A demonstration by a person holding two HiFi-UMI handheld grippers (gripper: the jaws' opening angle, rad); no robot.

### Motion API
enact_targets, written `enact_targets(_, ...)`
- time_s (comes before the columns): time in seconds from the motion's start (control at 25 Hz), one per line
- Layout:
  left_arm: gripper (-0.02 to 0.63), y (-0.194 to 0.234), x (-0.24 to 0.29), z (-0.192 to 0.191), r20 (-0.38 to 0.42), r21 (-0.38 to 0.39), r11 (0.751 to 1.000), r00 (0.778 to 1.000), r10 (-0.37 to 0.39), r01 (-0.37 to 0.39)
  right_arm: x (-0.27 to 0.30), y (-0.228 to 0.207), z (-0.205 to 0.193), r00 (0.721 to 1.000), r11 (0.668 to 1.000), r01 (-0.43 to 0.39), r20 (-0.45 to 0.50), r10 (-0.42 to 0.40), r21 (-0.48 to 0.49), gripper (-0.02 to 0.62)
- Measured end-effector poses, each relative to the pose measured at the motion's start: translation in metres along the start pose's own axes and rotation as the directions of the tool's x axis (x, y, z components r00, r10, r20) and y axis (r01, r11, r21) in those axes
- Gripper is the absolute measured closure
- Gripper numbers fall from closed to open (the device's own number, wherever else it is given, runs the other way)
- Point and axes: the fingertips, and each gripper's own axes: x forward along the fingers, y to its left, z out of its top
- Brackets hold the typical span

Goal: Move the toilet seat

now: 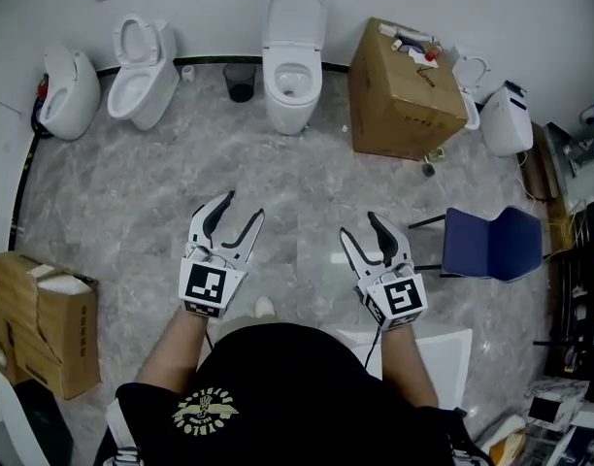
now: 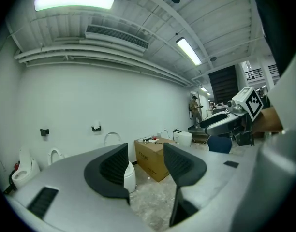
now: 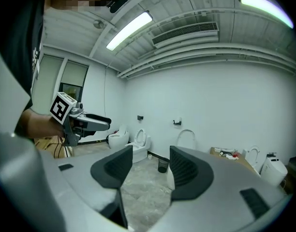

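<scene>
Hovering spread, L hand-held gripper (image 1: pixel 244 206), R hand-held gripper (image 1: pixel 359 223), toilet seat (image 1: pixel 295 13) well ahead

Black T-shirt (image 1: pixel 307 372) with a gold emblem (image 1: pixel 205 411).

I see toilet (image 2: pixel 130 179) left of cardboard box (image 2: pixel 150 164) mostly hidden behind left gripper (image 2: pixel 144 147) jaw; items (image 2: pixel 149 140) atop box too small for me to identify.

Toilet (image 1: pixel 295 56) at upper centre is showing white. Floor (image 1: pixel 132 192) is showing grey marbling. Cardboard box (image 1: pixel 404 95) at upper right is showing brown, and chair (image 1: pixel 491 244) at right blue. Left gripper (image 1: pixel 244 205) and right gripper (image 1: pixel 358 223) are showing white bodies with black-and-white square markers.
</scene>
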Motion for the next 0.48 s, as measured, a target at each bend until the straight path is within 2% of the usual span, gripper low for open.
enact_targets(0.2, 0.388, 0.024, 0.012, 0.002, 0.014, 0.030, 0.999, 1.000, -0.022, 0.021, 0.026, 0.003, 0.013, 1.000, 1.000, 0.015, 0.008, -0.015, -0.007, 0.364)
enact_targets(0.48, 0.388, 0.048, 0.007, -0.011, 0.018, -0.020, 1.000, 1.000, -0.011, 0.011, 0.037, 0.016, 0.012, 1.000, 1.000, 0.009, -0.025, -0.010, -0.015, 0.364)
